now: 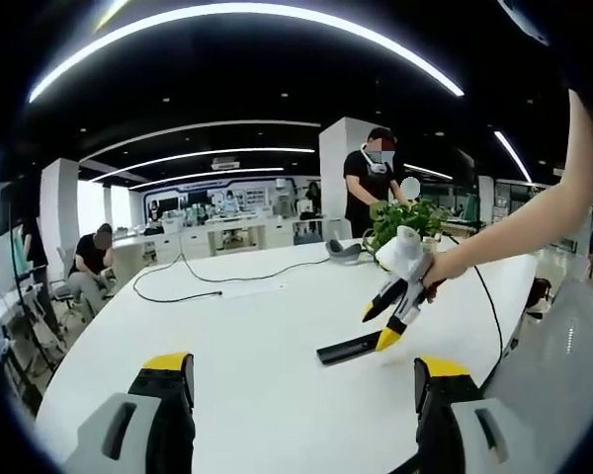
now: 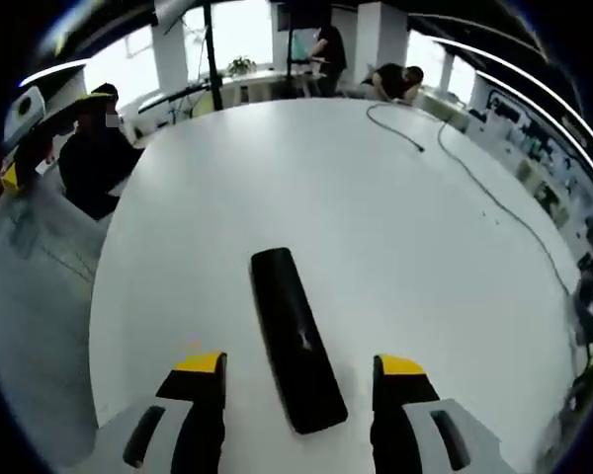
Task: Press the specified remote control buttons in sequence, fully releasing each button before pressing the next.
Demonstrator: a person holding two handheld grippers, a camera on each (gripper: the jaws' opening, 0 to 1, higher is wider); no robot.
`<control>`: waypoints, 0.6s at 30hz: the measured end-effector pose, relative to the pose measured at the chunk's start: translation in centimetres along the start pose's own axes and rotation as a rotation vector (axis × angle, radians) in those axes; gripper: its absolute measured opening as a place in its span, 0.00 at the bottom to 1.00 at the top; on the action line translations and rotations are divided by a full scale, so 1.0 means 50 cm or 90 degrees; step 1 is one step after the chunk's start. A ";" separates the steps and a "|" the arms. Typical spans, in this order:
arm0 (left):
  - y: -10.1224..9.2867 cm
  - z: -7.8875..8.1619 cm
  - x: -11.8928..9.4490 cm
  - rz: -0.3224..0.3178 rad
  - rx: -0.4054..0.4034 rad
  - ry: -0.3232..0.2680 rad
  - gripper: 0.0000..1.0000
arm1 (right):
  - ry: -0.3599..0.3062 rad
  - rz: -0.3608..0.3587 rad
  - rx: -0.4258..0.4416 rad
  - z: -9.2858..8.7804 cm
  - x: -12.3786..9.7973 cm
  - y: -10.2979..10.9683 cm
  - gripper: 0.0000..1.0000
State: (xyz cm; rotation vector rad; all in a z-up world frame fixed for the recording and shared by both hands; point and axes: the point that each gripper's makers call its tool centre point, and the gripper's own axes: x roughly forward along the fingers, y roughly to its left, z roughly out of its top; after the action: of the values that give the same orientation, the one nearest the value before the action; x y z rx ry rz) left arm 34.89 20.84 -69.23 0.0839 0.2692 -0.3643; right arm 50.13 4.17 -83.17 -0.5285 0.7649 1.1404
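Observation:
A long black remote control (image 2: 296, 336) lies flat on the white table (image 2: 376, 197). In the right gripper view it runs away from me between my right gripper's (image 2: 299, 370) yellow-tipped jaws, which stand wide apart just above its near end. In the left gripper view the remote (image 1: 348, 348) lies at the right of the table, and the right gripper (image 1: 380, 326), held by a person's hand (image 1: 443, 267), points down at its right end with jaws apart. My left gripper (image 1: 304, 380) hovers open over bare table, well short of the remote.
A black cable (image 1: 208, 281) snakes across the far side of the table. A potted plant (image 1: 405, 217) and a grey headset (image 1: 344, 252) sit near the far edge, where a person (image 1: 371, 183) stands. Another person (image 2: 94, 158) sits at the table's left edge.

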 end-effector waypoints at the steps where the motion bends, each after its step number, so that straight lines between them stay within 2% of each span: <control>1: 0.000 0.000 0.000 -0.001 0.000 0.000 0.97 | -0.012 -0.006 0.005 0.005 -0.005 0.001 0.65; 5: -0.001 0.001 0.001 -0.003 -0.001 -0.003 0.97 | -0.065 -0.046 0.020 0.028 -0.032 0.005 0.76; 6: -0.001 0.001 0.001 -0.003 -0.002 -0.003 0.97 | -0.068 -0.050 0.022 0.029 -0.035 0.005 0.79; 11: -0.001 0.002 0.001 -0.005 -0.001 -0.006 0.97 | -0.141 -0.119 0.027 0.063 -0.077 -0.003 0.97; 15: -0.001 0.003 0.001 -0.007 -0.003 -0.008 0.98 | -0.207 -0.148 0.057 0.095 -0.123 0.000 0.99; 18: -0.002 0.005 0.000 -0.008 -0.004 -0.011 0.98 | -0.240 -0.154 0.078 0.107 -0.153 0.007 0.99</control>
State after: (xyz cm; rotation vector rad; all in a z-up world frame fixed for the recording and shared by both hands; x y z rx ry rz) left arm 34.93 20.72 -69.02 0.0731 0.2539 -0.3764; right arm 49.59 3.51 -73.88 -0.2807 0.4269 0.9244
